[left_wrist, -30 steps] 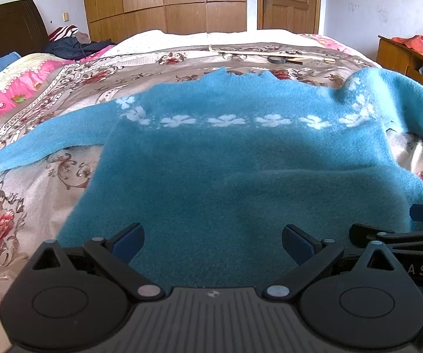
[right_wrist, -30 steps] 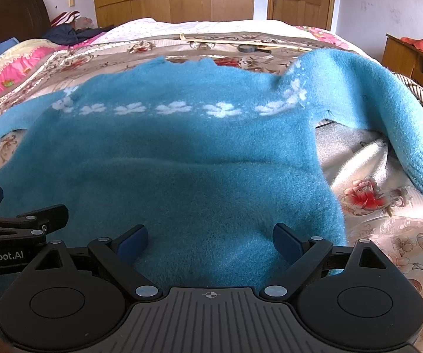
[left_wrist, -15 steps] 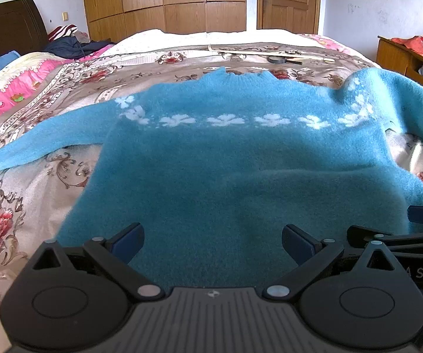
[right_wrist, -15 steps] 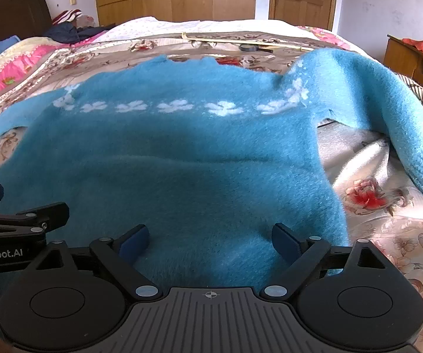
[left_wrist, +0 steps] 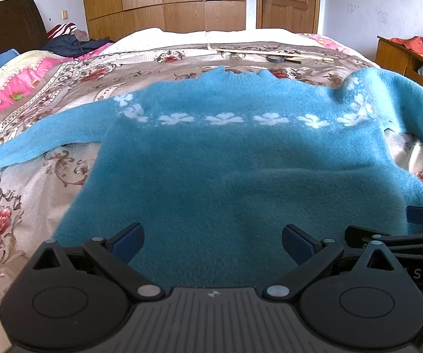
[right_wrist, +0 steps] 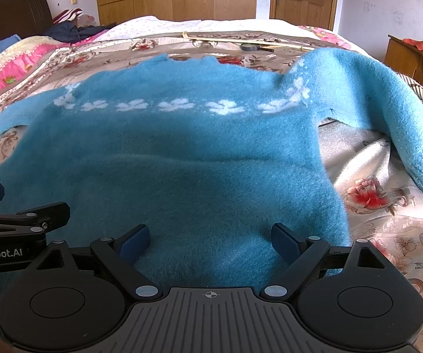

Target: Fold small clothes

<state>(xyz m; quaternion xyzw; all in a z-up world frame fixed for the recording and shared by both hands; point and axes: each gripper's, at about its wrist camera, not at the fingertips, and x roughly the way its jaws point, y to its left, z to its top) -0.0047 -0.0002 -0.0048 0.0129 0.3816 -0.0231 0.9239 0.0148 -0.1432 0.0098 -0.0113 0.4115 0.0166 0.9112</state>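
Note:
A fuzzy blue sweater [left_wrist: 226, 158] [right_wrist: 187, 153] with a row of white flowers across the chest lies spread flat on the bed, neck away from me. Its left sleeve [left_wrist: 43, 138] stretches out flat; its right sleeve [right_wrist: 394, 111] arches up and drapes down to the right. My left gripper [left_wrist: 212, 242] hovers open over the hem at its left half. My right gripper [right_wrist: 210, 239] is open over the hem's right half. Nothing is between either pair of fingers. Each gripper shows at the edge of the other's view.
The bed wears a floral beige cover [left_wrist: 34, 182] with a pink quilt [left_wrist: 8, 91] at the left. A tape roll and a long stick [left_wrist: 282, 57] lie beyond the collar. Dark clothes [left_wrist: 73, 44] are heaped by the headboard. A wooden cabinet [right_wrist: 411, 56] stands at the right.
Both grippers have crept slightly forward and down over the hem. The sweater has not moved, and both stay open.

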